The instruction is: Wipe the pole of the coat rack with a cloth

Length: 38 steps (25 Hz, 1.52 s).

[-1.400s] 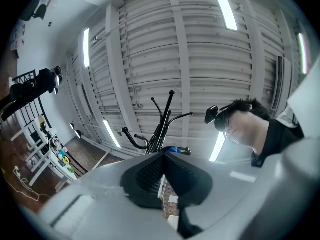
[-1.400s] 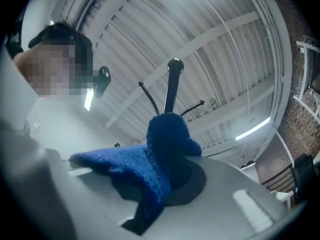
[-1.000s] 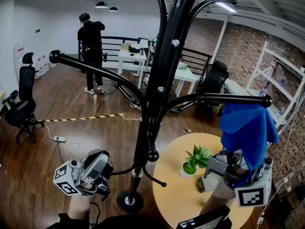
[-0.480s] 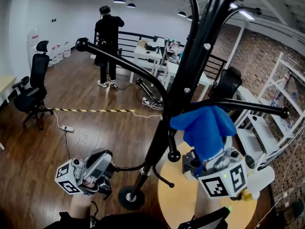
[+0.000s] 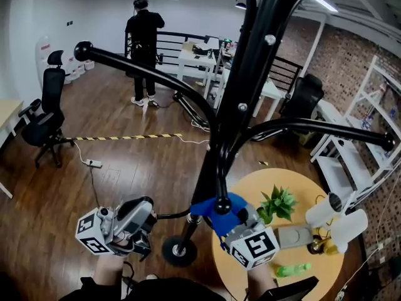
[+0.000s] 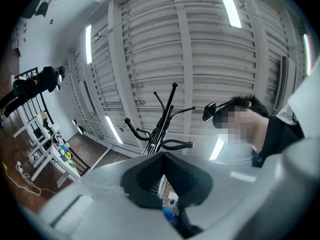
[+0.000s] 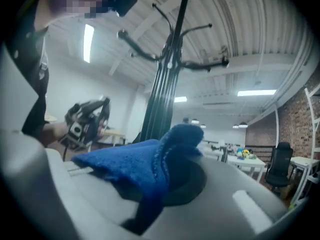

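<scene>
Two grippers: left gripper (image 5: 145,222) low at the left of the pole; right gripper (image 5: 229,224) low at its right, over the counter's near edge.
Right jaws: pinched on the blue cloth (image 5: 207,211), which bunches up and drapes over their tips.
Cloth: against the right side of the coat rack pole (image 5: 227,127), low down, a little above the base (image 5: 178,251); a ball-ended hook (image 5: 220,204) hangs in front of it.
Left jaws: drawn nearly together, with only a narrow slit between them; a thin low hook (image 5: 170,216) runs from the pole into their tip.
Edges: round counter (image 5: 301,184) just beside the base on its right, carrying a potted plant (image 5: 279,202) near the right gripper.
Overhead: left branch (image 5: 144,75) and right branch (image 5: 313,125) of the rack reach out above both grippers.
Open room: wooden floor (image 5: 125,162) to the left of the pole and beyond it; office chair (image 5: 47,121) and a standing person (image 5: 144,39) well apart.
</scene>
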Available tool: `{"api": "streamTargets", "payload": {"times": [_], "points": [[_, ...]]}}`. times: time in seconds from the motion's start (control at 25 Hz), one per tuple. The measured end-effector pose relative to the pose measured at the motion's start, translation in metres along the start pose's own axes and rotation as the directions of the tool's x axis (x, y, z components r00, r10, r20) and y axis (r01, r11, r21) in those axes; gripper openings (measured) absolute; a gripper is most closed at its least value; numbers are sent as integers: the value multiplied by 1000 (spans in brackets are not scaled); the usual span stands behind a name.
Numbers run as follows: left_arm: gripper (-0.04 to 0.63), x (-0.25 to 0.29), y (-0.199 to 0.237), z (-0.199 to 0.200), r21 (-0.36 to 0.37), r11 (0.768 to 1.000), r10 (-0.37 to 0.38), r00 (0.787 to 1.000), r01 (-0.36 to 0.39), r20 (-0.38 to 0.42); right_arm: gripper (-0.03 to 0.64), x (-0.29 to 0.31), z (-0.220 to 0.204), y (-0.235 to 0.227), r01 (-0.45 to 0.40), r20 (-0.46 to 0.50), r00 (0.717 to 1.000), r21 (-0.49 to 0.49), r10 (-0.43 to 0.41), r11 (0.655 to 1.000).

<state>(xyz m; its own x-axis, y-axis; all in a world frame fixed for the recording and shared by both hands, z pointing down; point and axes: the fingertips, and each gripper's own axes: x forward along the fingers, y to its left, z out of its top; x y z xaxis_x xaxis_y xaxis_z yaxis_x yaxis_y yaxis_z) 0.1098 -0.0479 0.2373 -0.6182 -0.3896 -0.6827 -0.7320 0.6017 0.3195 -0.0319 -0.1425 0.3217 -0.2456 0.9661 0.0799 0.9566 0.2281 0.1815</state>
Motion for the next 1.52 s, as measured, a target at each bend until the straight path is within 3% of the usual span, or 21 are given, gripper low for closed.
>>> {"api": "streamTargets", "payload": {"times": [0.08,0.2,0.32,0.6,0.84,0.96,1.16,1.24,1.36,1.52], "points": [[0,2,1,-2,-22,1000,-9,1000,9,-3,20,4,-58,23,-76,-225,972,-19,69,997],[0,11,5,-8,-51,998,-23,1000,23,-8,20,2,-109,41,-122,-473,878,-62,78,991],[0,23,8,-18,-81,995,-52,998,50,-20,20,-22,-112,29,-67,-513,857,-34,40,997],[0,40,12,-34,-122,989,-93,995,87,-42,20,-68,-101,17,-48,-462,881,132,104,990],[0,30,12,-24,-92,994,-68,997,64,-33,20,-22,-114,21,-118,-367,914,175,176,978],[0,19,10,-15,-62,997,-43,999,42,-24,20,-1,-104,24,-126,-269,946,212,182,969],[0,6,7,-1,-1,1000,-3,1000,3,-13,20,4,-39,14,-122,-80,987,188,138,975],[0,3,5,2,13,1000,5,1000,-5,-8,20,-1,6,6,-126,47,992,190,119,974],[0,0,1,9,29,1000,6,1000,-6,2,20,-10,84,-11,-95,258,965,170,49,981],[0,-1,-5,16,45,999,0,1000,0,21,20,-23,177,-28,-54,499,866,106,-7,993]]}}
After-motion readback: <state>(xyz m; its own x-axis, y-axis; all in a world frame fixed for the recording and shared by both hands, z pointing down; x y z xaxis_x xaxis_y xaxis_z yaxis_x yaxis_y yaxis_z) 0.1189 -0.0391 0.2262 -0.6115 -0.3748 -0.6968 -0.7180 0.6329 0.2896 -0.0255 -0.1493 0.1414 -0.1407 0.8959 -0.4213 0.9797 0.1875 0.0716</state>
